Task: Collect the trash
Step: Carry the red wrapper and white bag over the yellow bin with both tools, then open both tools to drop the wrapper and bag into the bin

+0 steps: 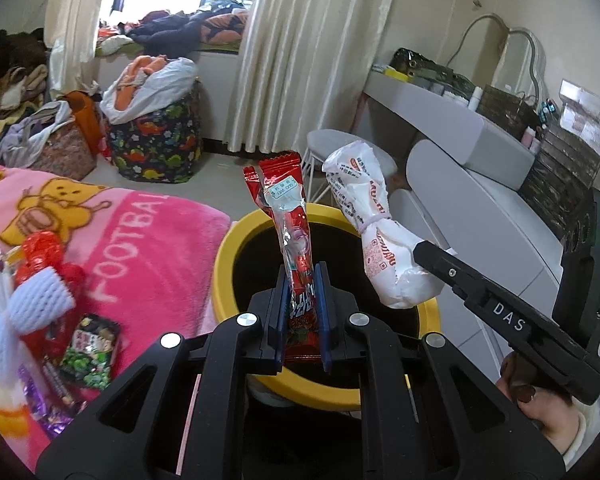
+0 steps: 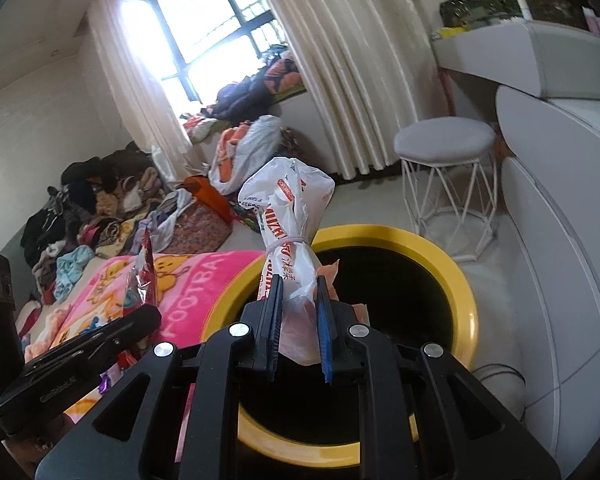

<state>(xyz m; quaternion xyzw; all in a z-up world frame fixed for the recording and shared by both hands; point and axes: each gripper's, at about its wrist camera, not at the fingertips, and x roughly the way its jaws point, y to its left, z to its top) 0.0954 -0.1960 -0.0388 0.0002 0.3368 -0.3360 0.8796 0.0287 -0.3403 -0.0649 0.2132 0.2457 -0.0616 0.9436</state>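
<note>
Left gripper [image 1: 302, 312] clamped on upright red wrapper [image 1: 290, 216]; right gripper [image 2: 298, 320] clamped on white bag [image 2: 288, 232]. Both poised above yellow bin [image 2: 466, 300] mouth, directly below jaws.

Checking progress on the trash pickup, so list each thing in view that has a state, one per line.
Left tongs: shut on the red wrapper.
Red wrapper: held upright over the bin.
Right tongs: shut on the white bag.
White bag: tied with a band, held over the bin.
Yellow bin: open, dark inside.
Green snack packet: lying on the pink blanket, not yet collected.
</note>
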